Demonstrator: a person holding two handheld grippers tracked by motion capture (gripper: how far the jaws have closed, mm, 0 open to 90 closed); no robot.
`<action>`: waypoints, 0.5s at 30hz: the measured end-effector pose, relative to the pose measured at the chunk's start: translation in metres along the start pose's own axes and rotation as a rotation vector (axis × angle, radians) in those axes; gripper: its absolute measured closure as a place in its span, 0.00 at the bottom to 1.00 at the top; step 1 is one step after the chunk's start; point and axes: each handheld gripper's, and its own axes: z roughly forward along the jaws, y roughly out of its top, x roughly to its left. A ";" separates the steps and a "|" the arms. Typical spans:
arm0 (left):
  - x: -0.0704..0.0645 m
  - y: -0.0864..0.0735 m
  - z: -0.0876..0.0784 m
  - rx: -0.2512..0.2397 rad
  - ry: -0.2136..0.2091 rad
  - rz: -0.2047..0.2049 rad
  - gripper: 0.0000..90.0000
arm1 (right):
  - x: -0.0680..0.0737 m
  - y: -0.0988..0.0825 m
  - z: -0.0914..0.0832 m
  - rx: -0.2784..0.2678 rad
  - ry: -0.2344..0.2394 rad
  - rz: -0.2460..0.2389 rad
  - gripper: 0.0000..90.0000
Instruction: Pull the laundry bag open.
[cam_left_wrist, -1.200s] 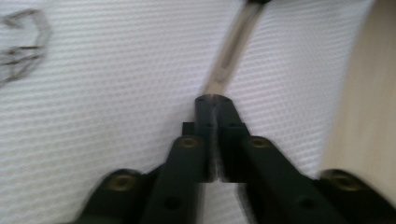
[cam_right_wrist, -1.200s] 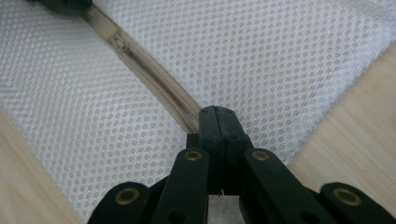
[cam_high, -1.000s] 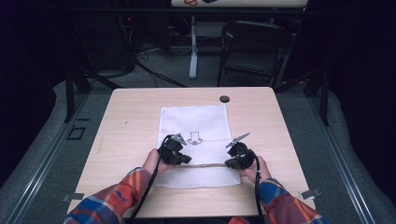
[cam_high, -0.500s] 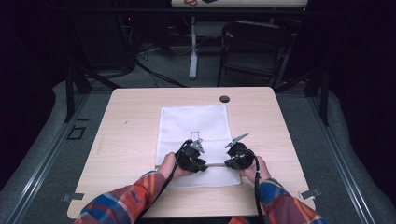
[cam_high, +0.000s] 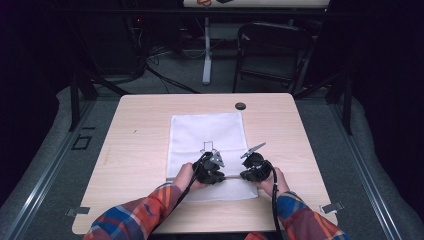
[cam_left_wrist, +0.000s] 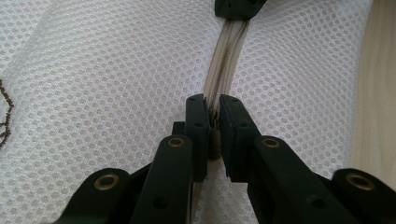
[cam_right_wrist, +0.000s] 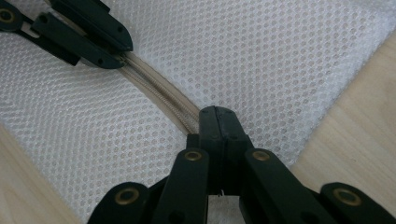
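A white mesh bag (cam_high: 207, 130) lies flat on the wooden table (cam_high: 135, 150), with a beige zipper (cam_high: 232, 176) running across its near end. My left gripper (cam_high: 223, 176) points along the zipper (cam_left_wrist: 226, 60). Its jaws have just been closing, and the zipper's slider (cam_left_wrist: 214, 140) is pinched between them. My right gripper (cam_high: 242, 175) faces it from the right. It is shut on the zipper's end (cam_right_wrist: 187, 119) near the bag's edge. Each gripper view shows the other gripper's jaw tips farther along the zipper. A short stretch of zipper separates the two grippers.
A brown stitched arrow outline (cam_high: 209, 147) marks the middle of the bag. A small black round object (cam_high: 240, 106) sits at the table's far edge. A dark chair (cam_high: 280, 50) and cables stand on the floor beyond. Bare wood (cam_right_wrist: 355, 130) flanks the bag.
My left gripper has slid rightward along the zipper, from the bag's left edge to close beside the right gripper. The right gripper has stayed in place.
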 end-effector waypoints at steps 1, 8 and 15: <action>0.000 0.001 -0.001 0.009 0.000 -0.003 0.92 | 0.000 0.000 0.000 -0.004 0.003 0.004 1.00; 0.002 -0.001 -0.004 0.016 -0.009 -0.024 0.92 | 0.001 -0.001 0.000 -0.006 -0.002 0.004 1.00; 0.003 -0.003 -0.006 0.022 -0.008 -0.029 0.92 | 0.000 -0.001 0.000 -0.006 0.014 0.002 1.00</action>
